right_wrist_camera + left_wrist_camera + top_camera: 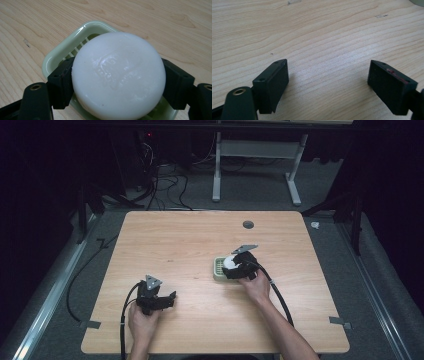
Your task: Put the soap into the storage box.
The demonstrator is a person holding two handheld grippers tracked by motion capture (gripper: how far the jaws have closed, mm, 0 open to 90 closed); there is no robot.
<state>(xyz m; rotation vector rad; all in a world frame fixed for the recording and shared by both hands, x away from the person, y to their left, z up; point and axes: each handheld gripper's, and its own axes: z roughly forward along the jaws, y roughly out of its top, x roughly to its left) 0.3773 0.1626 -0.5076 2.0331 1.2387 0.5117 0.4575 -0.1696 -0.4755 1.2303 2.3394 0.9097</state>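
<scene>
From above, my table (210, 285) is evenly lit while the room behind it is dark. Glare shines on the soap (118, 75) I grip, and my nearest jaw edges look soft.

A light wooden table (200, 235) stands on grey carpet floor (380, 285), with black cables (165, 180) and a white desk frame (260, 165) behind in dark room.

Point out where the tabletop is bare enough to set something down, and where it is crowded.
Bare wood runs across the far half of the table, behind the soap dish, and between the open left gripper and the dish. The right edge beyond the right gripper is bare too. It is crowded at the dish, where that gripper holds the white soap over it.
</scene>
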